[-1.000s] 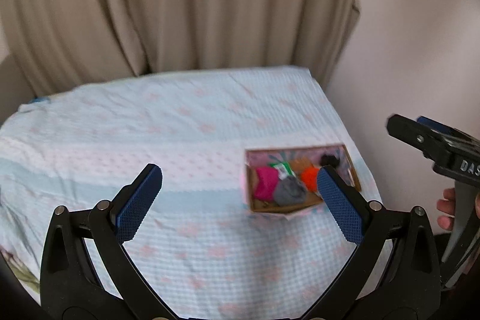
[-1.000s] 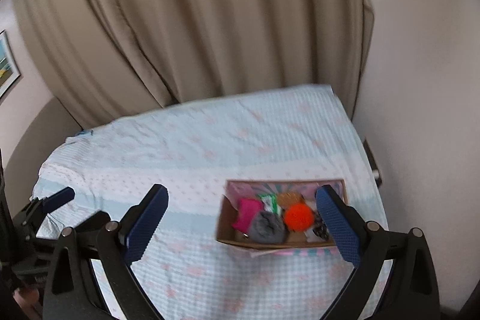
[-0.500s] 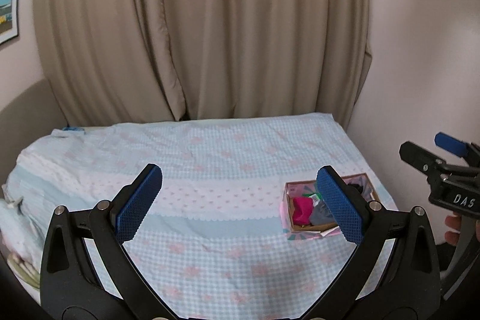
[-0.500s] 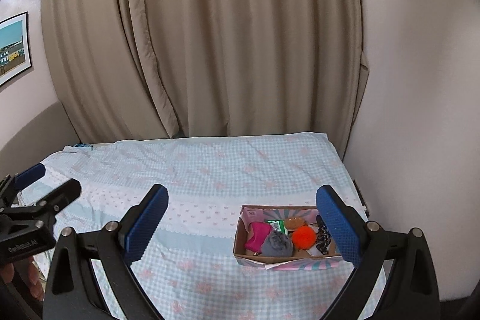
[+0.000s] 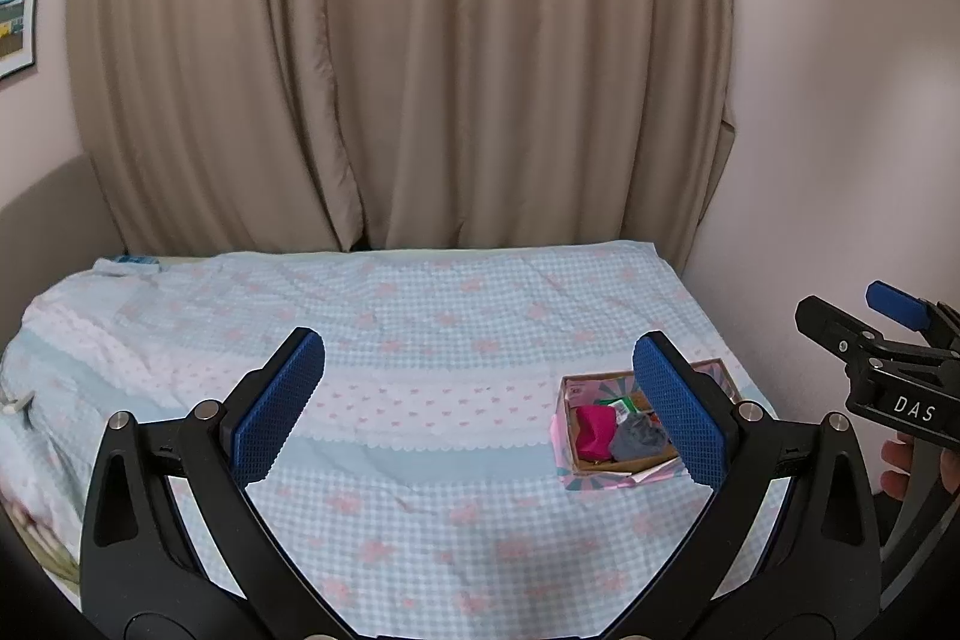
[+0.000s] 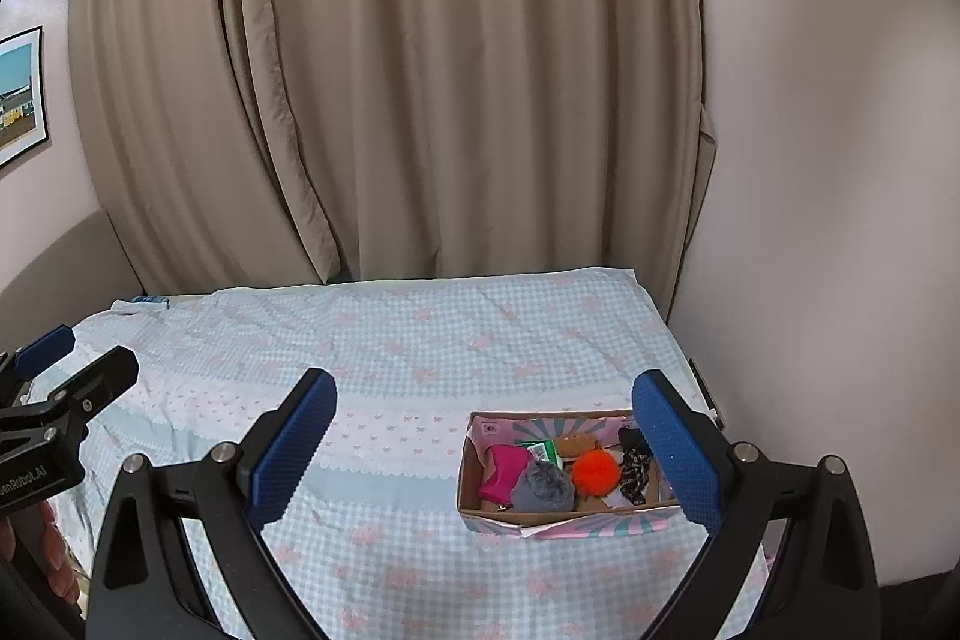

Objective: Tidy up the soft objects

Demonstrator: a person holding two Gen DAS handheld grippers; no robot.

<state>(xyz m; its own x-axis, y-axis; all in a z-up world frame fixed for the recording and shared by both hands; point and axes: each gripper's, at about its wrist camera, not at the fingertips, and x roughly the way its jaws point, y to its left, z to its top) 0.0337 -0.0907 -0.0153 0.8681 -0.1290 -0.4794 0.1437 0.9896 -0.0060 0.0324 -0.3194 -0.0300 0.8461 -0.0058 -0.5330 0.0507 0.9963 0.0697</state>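
A bed covered by a pale blue checked bedspread (image 6: 420,340) with pink bows fills the lower part of both views, with beige curtains (image 6: 450,70) hanging behind it. Near the right edge of the bed sits a small open cardboard box (image 6: 480,511). Inside the box lie a pink soft item (image 6: 503,472), a grey fluffy ball (image 6: 543,486), an orange pompom (image 6: 594,471), a green packet (image 6: 543,451) and a black patterned item (image 6: 635,463). The left gripper (image 5: 480,403) hangs above the bedspread with its blue-padded fingers spread wide, grasping nothing. The right gripper (image 6: 483,442) is likewise released and empty, held above the bed with the box between its fingers in view
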